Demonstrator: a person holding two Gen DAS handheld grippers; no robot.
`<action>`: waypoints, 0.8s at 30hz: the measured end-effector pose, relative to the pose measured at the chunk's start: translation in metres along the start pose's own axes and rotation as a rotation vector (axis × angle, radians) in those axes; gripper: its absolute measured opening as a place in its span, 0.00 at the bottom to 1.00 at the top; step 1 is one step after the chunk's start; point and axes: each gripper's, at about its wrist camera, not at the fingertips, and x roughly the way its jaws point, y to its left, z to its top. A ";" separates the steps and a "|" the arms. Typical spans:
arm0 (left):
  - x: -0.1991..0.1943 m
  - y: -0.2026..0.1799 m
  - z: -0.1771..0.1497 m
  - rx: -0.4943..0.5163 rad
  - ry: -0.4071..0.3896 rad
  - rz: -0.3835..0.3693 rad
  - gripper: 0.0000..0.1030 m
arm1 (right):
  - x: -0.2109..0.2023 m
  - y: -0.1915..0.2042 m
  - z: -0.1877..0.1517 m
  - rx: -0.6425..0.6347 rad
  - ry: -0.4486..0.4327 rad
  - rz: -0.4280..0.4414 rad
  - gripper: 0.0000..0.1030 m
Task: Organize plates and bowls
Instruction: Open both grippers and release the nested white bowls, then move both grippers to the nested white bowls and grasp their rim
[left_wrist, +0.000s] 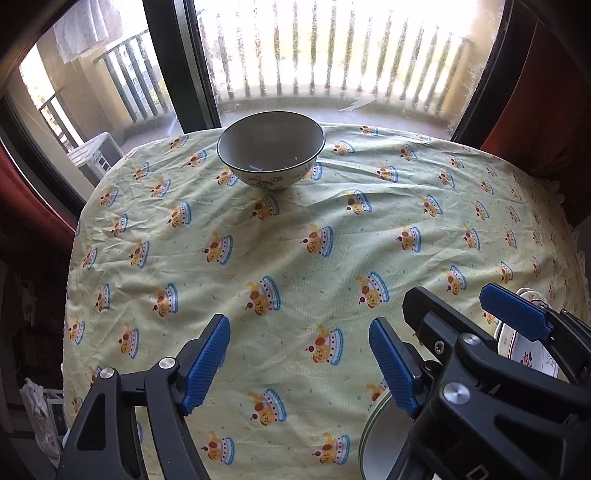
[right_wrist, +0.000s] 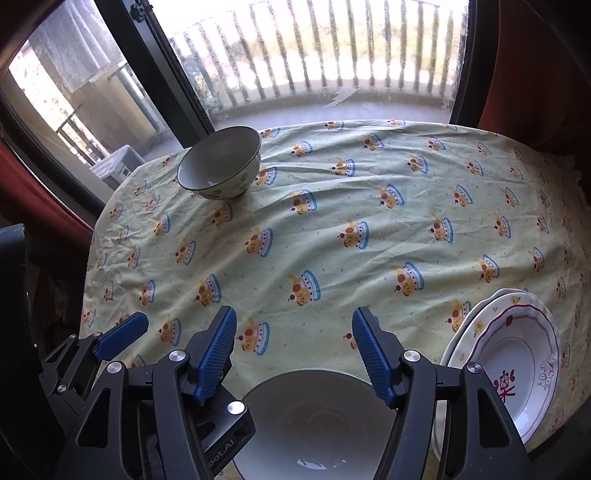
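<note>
A bowl with a dark rim and green leaf print (left_wrist: 271, 151) (right_wrist: 219, 162) stands upright at the far side of the table, near the window. A second bowl (right_wrist: 317, 417) (left_wrist: 380, 439) sits at the near edge, just below my right gripper (right_wrist: 293, 356), whose blue pads stand open above its rim without touching it. Stacked plates (right_wrist: 517, 369) (left_wrist: 532, 358), the top one with a red rim line and flower, lie to the right of that bowl. My left gripper (left_wrist: 301, 363) hangs open over bare cloth, left of the near bowl, with nothing between its fingers.
A pale green tablecloth (left_wrist: 295, 240) with a cartoon print covers the round table. Behind it are a glass window with a dark frame (left_wrist: 184, 74) and a balcony railing. Red curtains (left_wrist: 535, 110) hang at both sides. One blue pad of the left gripper (right_wrist: 122, 332) shows at the left.
</note>
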 end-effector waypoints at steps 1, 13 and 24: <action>0.001 0.005 0.006 0.004 -0.007 0.000 0.77 | 0.001 0.005 0.006 0.002 -0.005 -0.002 0.67; 0.013 0.051 0.074 0.028 -0.094 0.004 0.77 | 0.022 0.051 0.070 0.013 -0.084 -0.054 0.67; 0.039 0.075 0.126 0.059 -0.162 0.046 0.76 | 0.049 0.075 0.122 0.040 -0.154 -0.094 0.67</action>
